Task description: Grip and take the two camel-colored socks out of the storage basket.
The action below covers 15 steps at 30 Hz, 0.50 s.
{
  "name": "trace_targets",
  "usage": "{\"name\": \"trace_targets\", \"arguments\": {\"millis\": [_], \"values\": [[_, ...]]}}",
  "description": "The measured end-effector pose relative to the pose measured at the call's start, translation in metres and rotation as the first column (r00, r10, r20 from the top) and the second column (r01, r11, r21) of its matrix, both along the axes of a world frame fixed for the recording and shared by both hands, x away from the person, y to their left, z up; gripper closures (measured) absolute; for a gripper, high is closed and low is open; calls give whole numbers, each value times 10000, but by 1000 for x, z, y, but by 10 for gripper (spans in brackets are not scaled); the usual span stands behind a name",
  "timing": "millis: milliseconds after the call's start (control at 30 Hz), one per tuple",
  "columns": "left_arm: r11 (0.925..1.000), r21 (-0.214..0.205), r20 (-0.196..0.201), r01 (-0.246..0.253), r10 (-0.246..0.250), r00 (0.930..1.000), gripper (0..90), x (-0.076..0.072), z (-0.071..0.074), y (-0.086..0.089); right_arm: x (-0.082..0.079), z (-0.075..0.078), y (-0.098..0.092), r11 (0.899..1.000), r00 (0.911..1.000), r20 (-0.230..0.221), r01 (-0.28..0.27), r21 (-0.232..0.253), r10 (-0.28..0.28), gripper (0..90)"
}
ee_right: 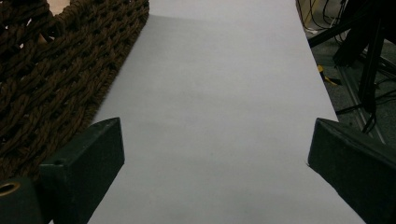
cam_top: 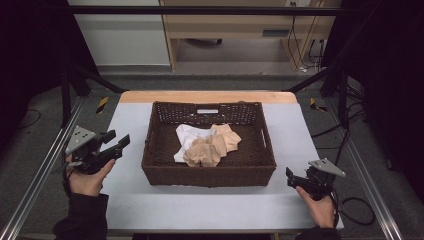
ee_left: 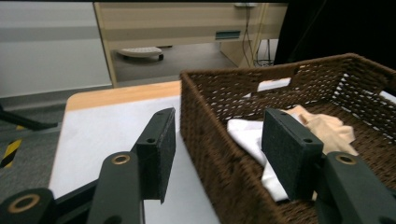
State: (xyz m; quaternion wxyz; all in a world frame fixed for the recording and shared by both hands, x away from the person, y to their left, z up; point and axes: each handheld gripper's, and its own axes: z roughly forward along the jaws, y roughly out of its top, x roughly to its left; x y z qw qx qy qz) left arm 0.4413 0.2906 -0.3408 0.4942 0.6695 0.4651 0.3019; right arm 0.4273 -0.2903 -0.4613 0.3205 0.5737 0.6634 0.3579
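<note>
Room at the top of the high view: grey floor, pale wall, a wooden desk point(cam_top: 240, 25) with cables, black frame bars around. Table point(cam_top: 210, 205) fills the middle, a pale grey sheet with a wood edge at the far side. Basket point(cam_top: 165, 172), brown wicker, sits centre frame on the sheet. Inside it, a crumpled white cloth point(cam_top: 186, 137) left of a tan cloth point(cam_top: 212, 147), the two touching. Left gripper point(cam_top: 116, 141) at the left of the frame, off the sheet, jaws spread and holding nothing, pointed at the basket. Right gripper point(cam_top: 291, 176) at lower right, jaws wide apart over bare sheet.
</note>
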Motion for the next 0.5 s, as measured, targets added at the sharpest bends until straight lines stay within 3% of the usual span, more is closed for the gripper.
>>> {"name": "trace_targets", "arguments": {"millis": [333,500], "values": [[9991,242,119,335,-338,9994,447,15,18,-32,0,1,1,10000,10000,84,19,-26,-19,40],[9976,531,-40,445,-443,9990,444,26,26,-48,0,2,0,9999,9997,202,154,-77,-153,39]]}}
